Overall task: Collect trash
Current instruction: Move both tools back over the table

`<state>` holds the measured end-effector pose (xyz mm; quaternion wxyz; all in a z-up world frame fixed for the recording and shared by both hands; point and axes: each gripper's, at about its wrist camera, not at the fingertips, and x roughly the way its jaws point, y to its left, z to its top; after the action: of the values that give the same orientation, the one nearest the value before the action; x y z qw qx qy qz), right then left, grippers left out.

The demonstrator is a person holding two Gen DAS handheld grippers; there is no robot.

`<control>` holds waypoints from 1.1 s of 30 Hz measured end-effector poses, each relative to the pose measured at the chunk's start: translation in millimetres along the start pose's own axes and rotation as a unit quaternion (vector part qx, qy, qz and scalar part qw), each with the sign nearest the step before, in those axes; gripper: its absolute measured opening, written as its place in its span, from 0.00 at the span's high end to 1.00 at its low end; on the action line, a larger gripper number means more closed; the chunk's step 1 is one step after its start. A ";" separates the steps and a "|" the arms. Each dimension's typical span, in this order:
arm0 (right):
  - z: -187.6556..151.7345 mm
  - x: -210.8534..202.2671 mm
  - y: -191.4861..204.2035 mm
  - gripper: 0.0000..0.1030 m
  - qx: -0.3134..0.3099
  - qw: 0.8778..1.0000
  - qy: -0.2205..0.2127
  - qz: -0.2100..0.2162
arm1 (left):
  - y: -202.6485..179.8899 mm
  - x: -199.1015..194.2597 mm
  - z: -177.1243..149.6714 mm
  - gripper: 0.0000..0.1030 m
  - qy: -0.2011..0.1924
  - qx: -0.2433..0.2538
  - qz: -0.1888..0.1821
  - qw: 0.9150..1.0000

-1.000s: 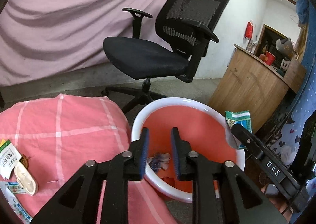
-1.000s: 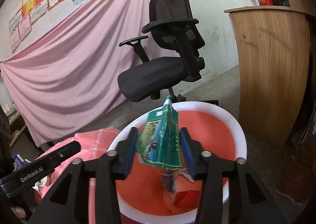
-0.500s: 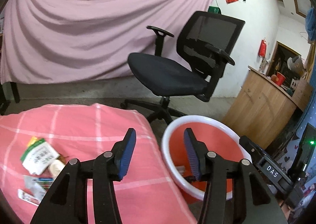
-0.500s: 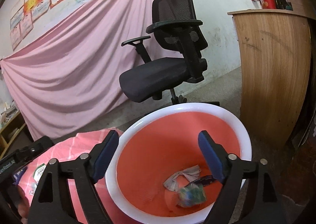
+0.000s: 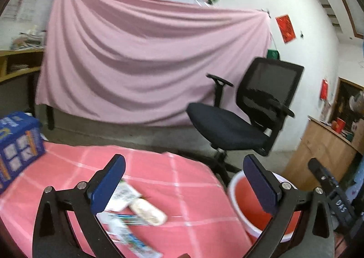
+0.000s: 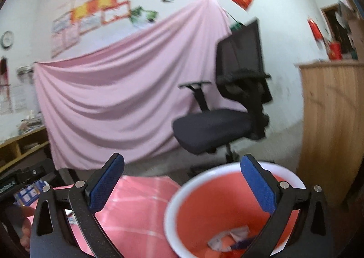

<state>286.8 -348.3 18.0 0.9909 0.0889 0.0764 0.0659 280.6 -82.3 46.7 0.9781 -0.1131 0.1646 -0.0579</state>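
Left gripper (image 5: 184,180) opening wide, nothing between the jaws. Just below and left of its tips, a small heap of wrappers (image 5: 127,210) lying on the pink checked cloth (image 5: 182,189); among them a pale oblong packet (image 5: 147,211), long axis running from near the left fingertip down toward the right, roughly crosswise to the pointing line. Clearly nearer to this gripper than to the other, so likely the next pick, with a dip down and a slight turn left needed.

Right gripper (image 6: 182,180) also opening wide and empty, poised above the red basin (image 6: 182,189) with its white rim; crumpled trash in the basin (image 6: 229,237) directly below and right of its tips.

Basin off the cloth's right edge, beside the left gripper's right finger. Blue box (image 5: 18,144) far left on the cloth. Beyond: black office chair (image 5: 238,121), pink draped sheet (image 5: 136,64), wooden counter (image 6: 329,121) at right.
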 end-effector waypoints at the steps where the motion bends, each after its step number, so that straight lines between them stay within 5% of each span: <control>1: 0.9 -1.9 7.8 0.00 -0.006 1.000 -0.009 0.010 | 5.0 -5.2 -0.6 0.02 -0.007 0.001 0.008 1.000; 11: -0.5 -12.9 71.9 0.00 -0.060 0.993 -0.055 0.084 | 52.8 -51.7 -9.7 0.02 -0.059 0.008 0.074 0.996; 21: -15.9 -8.5 121.0 0.00 -0.112 0.985 -0.040 0.127 | 87.6 -74.4 -26.9 0.02 -0.062 0.028 0.117 0.991; 26: -26.3 -4.0 137.2 0.00 -0.134 0.981 -0.022 0.137 | 99.4 -76.5 -36.5 0.02 -0.048 0.035 0.122 0.991; 33: -36.8 13.1 146.9 0.00 -0.155 0.977 0.030 0.140 | 113.0 -63.6 -45.6 0.02 0.027 0.029 0.100 0.994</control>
<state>276.5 -197.0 7.8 0.9709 -0.0583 0.0817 0.2173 214.2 27.4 -2.7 0.9772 -0.0662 0.1993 0.0322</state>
